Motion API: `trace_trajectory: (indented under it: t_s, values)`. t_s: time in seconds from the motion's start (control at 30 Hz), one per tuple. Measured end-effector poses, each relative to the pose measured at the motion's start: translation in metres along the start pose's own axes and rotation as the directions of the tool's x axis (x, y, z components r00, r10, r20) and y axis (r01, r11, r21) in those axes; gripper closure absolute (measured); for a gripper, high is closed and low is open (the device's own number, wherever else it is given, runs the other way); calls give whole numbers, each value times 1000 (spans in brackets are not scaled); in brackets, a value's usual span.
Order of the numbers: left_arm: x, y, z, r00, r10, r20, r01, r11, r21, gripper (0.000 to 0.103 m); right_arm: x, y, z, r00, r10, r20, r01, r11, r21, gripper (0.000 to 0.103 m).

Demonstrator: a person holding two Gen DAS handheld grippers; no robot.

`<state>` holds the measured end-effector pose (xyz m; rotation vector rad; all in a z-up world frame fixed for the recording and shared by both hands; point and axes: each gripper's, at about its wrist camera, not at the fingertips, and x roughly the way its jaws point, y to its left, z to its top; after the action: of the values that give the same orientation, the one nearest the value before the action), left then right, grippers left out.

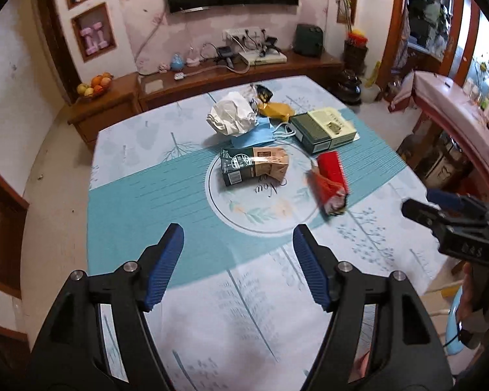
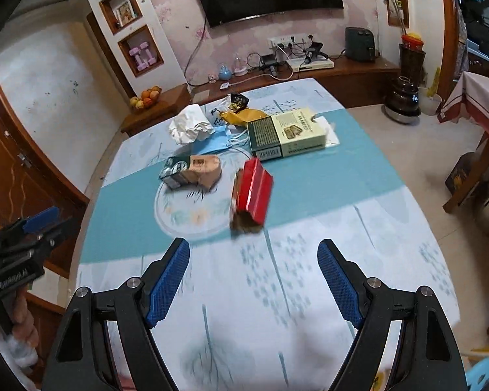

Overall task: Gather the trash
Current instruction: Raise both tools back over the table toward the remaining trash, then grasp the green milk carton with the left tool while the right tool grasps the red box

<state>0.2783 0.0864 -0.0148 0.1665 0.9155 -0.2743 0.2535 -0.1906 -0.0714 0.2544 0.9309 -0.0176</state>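
- The left gripper (image 1: 238, 238) stands with its jaws wide, nothing between the blue pads; it hangs above the near part of the tablecloth (image 1: 140, 202), apart from all the trash.
- The right gripper (image 2: 253, 252) has its jaws equally wide and empty; in the left wrist view it shows at about three o'clock, dark and partly cut off by the frame edge.
- In the right wrist view the red packet (image 2: 252, 192) lies just ahead of the jaws at twelve o'clock, tilted and blurred, its brown end nearest the pads; in the left wrist view the same packet sits at about one o'clock from that gripper.
- A crushed green and tan carton (image 1: 254, 166) lies on its side inside the printed circle at the cloth's centre, at twelve o'clock from the left jaws and near the red packet but apart from it.
- Beyond it, a blue face mask (image 1: 254, 135) lies flat with crumpled white paper (image 1: 231, 114) resting on its far edge; a yellow wrapper (image 1: 275, 110) lies just beside the paper at its three o'clock.
- A green and cream box (image 1: 322, 128) lies flat at about one o'clock, just beside the mask's ear loops.
- A person's hand (image 2: 21, 317) grips the left gripper's handle at nine o'clock in the right wrist view.
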Motion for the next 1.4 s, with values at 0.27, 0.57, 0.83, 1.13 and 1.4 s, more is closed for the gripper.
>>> trace_trajectory:
  t_s: [0.27, 0.57, 0.83, 1.13, 1.4]
  values:
    - [88, 6, 38, 999, 19, -43, -11, 985, 171, 36, 107, 21, 37, 994, -47, -94, 45, 999, -21, 21]
    - [166, -13, 62, 992, 7, -126, 37, 938, 345, 36, 176, 26, 32, 978, -107, -178, 94, 993, -76, 34]
    - [212, -50, 71, 985, 33, -171, 60, 856, 514, 36, 188, 6, 32, 977, -14, -212, 5, 999, -46, 57]
    - [256, -76, 76, 974, 76, -212, 75, 777, 625, 36, 183, -14, 33, 975, 81, -209, -88, 996, -29, 57]
    - [279, -76, 93, 977, 82, -197, 55, 796, 603, 36, 181, -21, 30, 973, 134, -187, -137, 990, -8, 57]
